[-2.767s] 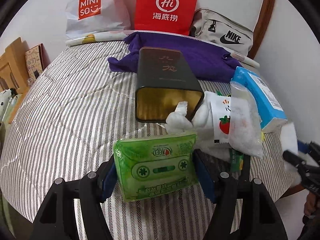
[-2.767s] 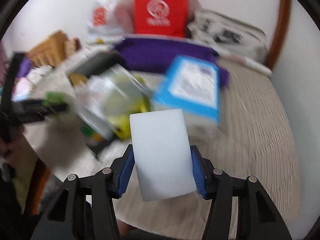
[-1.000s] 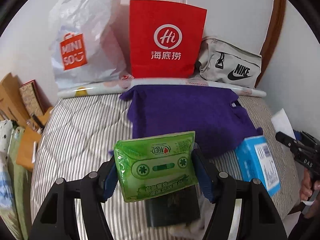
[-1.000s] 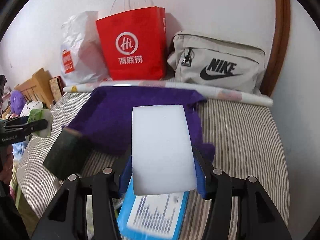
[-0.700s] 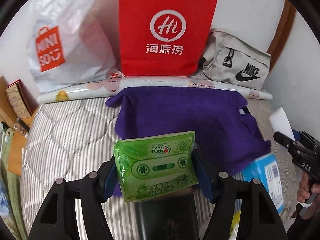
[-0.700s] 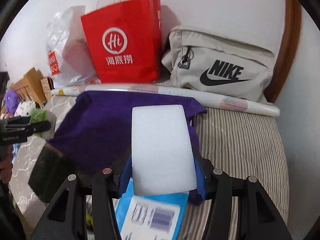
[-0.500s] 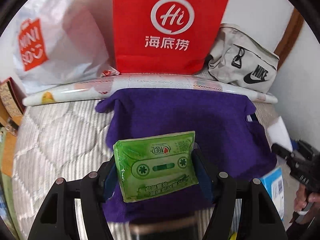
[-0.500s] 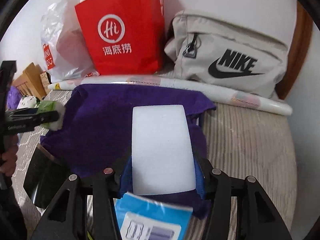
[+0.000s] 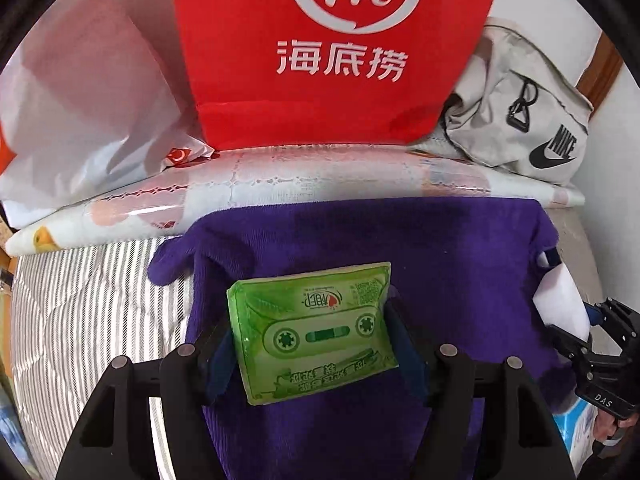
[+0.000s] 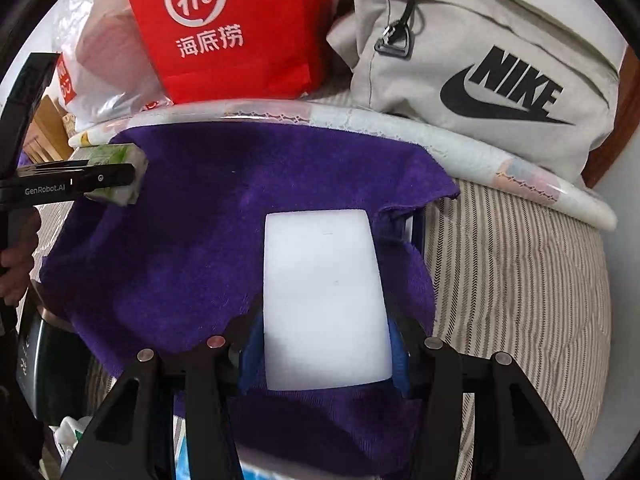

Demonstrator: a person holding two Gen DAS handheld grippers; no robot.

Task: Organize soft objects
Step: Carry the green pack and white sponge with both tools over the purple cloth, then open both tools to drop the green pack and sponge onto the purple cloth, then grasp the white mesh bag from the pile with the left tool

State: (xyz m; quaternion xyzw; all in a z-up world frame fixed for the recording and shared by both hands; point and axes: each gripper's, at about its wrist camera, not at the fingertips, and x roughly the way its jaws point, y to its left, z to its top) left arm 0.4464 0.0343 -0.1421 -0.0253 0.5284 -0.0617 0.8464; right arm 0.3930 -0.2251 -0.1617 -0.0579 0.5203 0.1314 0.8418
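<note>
Left gripper (image 9: 312,354) fingers clamped on green tissue pack (image 9: 312,328), held above purple towel (image 9: 440,248) on bed. Right gripper (image 10: 326,354) fingers clamped on white sponge (image 10: 324,296), above same towel. Likely towel served as gathering spot for soft things.

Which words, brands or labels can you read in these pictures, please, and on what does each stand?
"Hi" and "海底捞": red paper bag.
"NIKE": grey fabric pouch.
"GenRobot.AI": left tongs.
"DAS": right tongs.
Green plastic tissue pack, held by the left tongs: print upside down, too small to read.
White foam block, held by the right tongs: no text.
</note>
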